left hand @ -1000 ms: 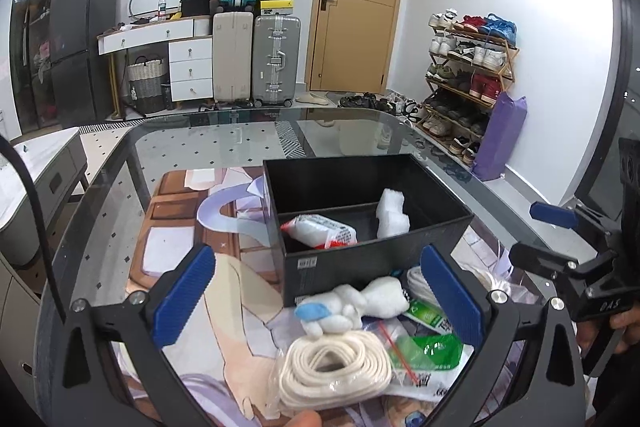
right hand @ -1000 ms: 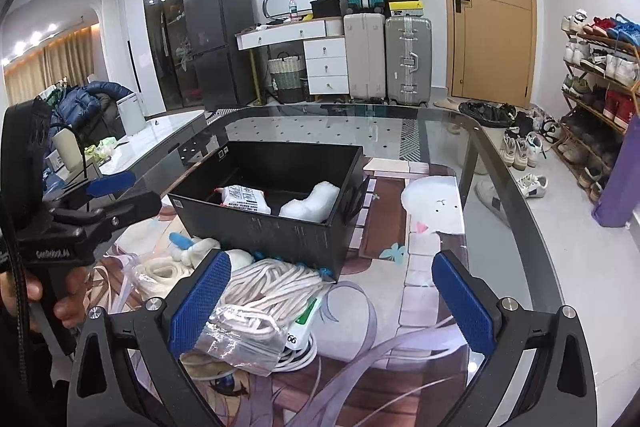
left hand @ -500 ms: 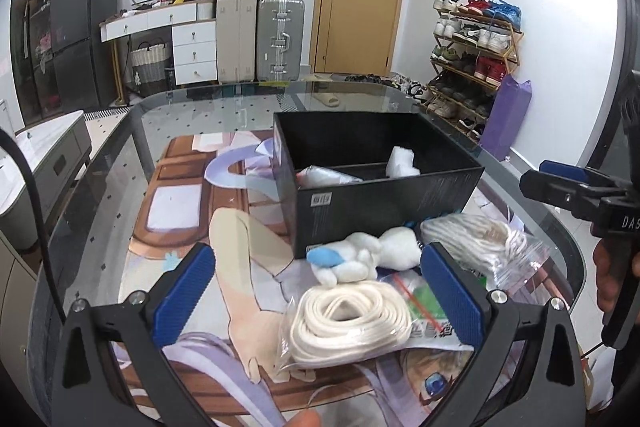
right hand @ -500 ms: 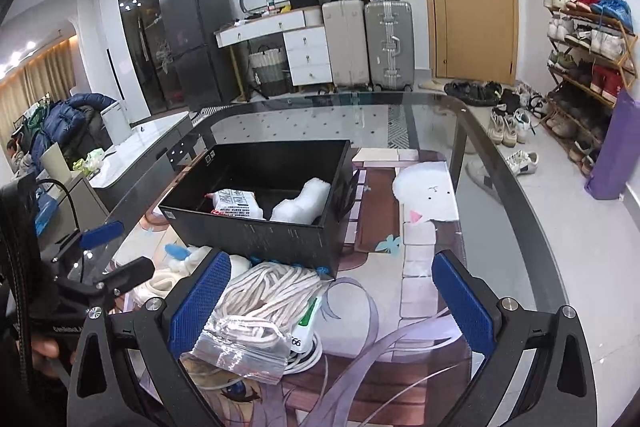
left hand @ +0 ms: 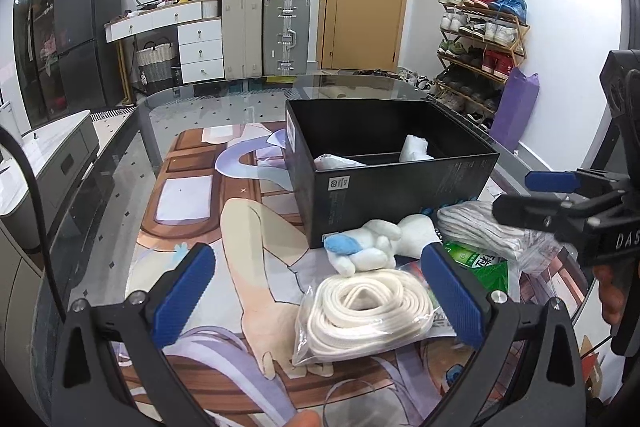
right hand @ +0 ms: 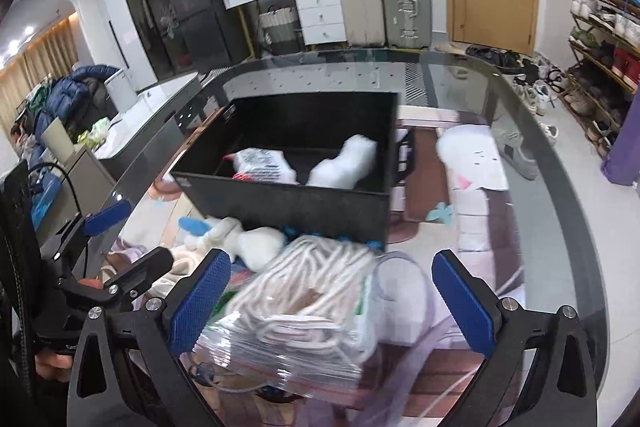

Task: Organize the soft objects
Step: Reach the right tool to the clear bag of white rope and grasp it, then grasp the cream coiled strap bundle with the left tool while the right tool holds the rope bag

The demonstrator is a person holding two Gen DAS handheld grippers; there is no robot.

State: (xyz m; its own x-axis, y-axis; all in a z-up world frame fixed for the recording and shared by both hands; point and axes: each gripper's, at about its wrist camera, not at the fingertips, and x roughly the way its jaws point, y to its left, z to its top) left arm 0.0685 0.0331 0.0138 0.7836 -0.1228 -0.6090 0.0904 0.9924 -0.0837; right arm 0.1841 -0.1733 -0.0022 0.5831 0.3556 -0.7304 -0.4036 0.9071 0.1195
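A black open box [left hand: 400,183] [right hand: 288,203] stands on the glass table and holds a printed white packet [right hand: 262,165] and a white soft item [right hand: 346,163]. In front of it lie a white and blue plush toy [left hand: 372,247] [right hand: 236,237], a bagged cream rope coil [left hand: 368,311], a bagged grey-white rope bundle [left hand: 480,231] [right hand: 316,291] and green packets [left hand: 480,263]. My left gripper [left hand: 320,291] is open, low over the cream coil. My right gripper [right hand: 332,299] is open, over the grey-white rope bundle.
The round glass table [left hand: 180,115] carries a printed mat [left hand: 248,227]. The table edge curves close on the right [right hand: 560,195]. Beyond it are suitcases [left hand: 264,31], a drawer unit, a shoe rack [left hand: 480,39] and a low grey cabinet [left hand: 52,155] at the left.
Both grippers have come down and closer to the pile in front of the box. The right gripper now has the grey-white rope bundle between its open fingers. Nothing on the table has moved.
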